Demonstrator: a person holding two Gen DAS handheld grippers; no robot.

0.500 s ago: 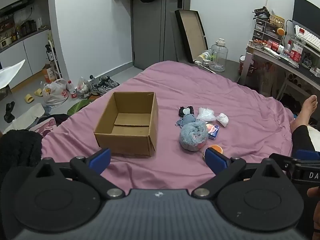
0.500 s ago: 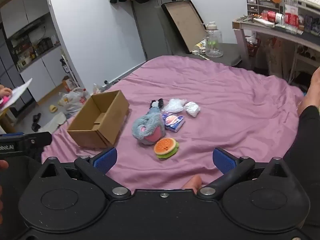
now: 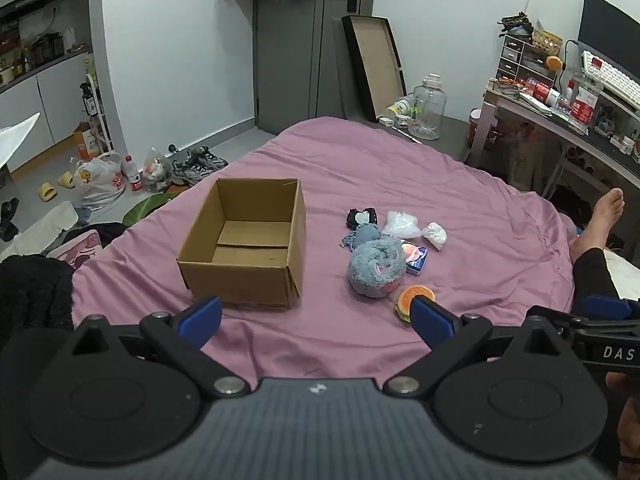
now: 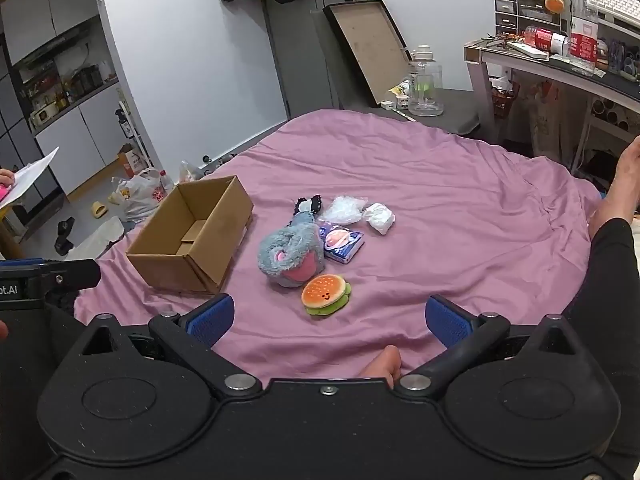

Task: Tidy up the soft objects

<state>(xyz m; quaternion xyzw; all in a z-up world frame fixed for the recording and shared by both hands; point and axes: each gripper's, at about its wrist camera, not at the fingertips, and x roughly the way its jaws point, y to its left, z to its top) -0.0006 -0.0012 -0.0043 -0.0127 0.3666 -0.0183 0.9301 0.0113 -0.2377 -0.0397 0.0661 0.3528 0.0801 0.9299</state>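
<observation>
Left gripper [image 3: 316, 320] and right gripper [image 4: 328, 318]: jaws apart, nothing held. Ahead of right gripper on pink bed sheet [image 4: 460, 208]: round orange-green plush burger [image 4: 326, 294], fluffy grey-pink plush toy [image 4: 290, 258]. Open brown cardboard box [image 4: 192, 236] ahead-left.

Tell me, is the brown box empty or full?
Empty. The cardboard box stands open on the bed, showing only its bare bottom flaps; the toys lie outside.

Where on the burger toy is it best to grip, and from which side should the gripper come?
Grip the burger toy across its rim, coming from above with the open right gripper. It lies flat, bun up, nearest of the pile, with clear sheet on its near side.
</observation>
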